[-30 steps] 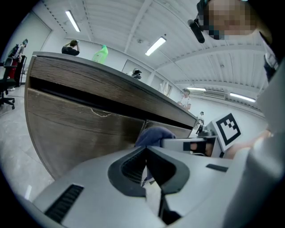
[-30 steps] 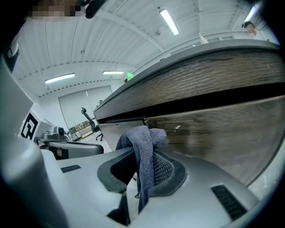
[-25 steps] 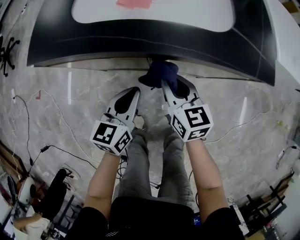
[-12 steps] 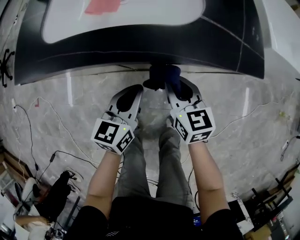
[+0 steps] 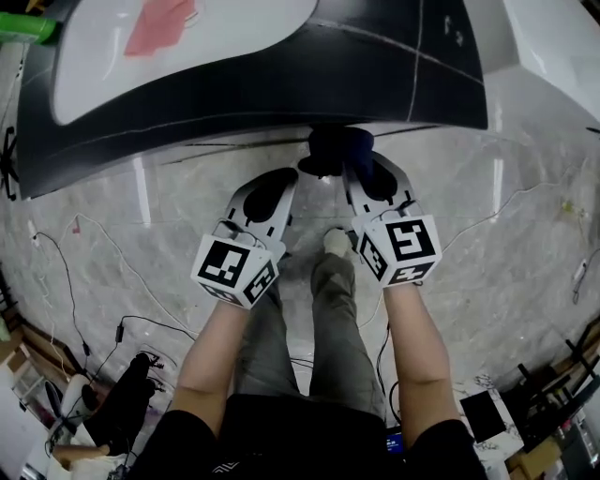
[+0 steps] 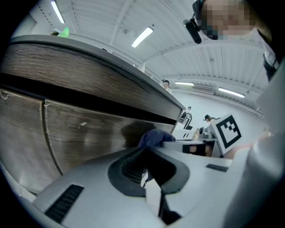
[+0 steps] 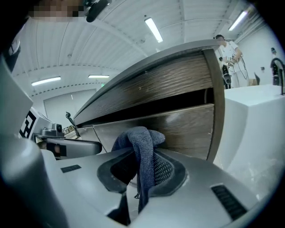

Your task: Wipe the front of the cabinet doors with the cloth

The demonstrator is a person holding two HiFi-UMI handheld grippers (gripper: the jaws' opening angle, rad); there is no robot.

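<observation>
Head view: both forearms reach forward and down over my operator's legs, side by side. The left gripper [image 5: 281, 180] and the right gripper [image 5: 354, 167] both point at the foot of the dark cabinet [image 5: 281, 80]. Each cube shows black-and-white square markers, left [image 5: 234, 270] and right [image 5: 401, 247]. The navy cloth [image 5: 339, 145] bunches at the right gripper's tip, right at the cabinet's lower edge, above the marble floor [image 5: 169, 216]. A pink sheet [image 5: 159, 25] lies on the cabinet's white top.

Left gripper view: the left gripper [image 6: 147, 171] is clenched, its jaws meeting along one seam with nothing between them. It is tilted up at the wood-grain door [image 6: 84, 133]. Just beyond its tip I see the cloth [image 6: 153, 137], and further right the other cube's marker [image 6: 227, 130].

Right gripper view: the right gripper [image 7: 142, 178] is clamped on the cloth [image 7: 141, 147]. A strip hangs down between the jaws and a folded bunch rises above them. The bunch sits in front of the door [image 7: 178, 129], near the door's right edge. I can't tell whether it touches the wood.
</observation>
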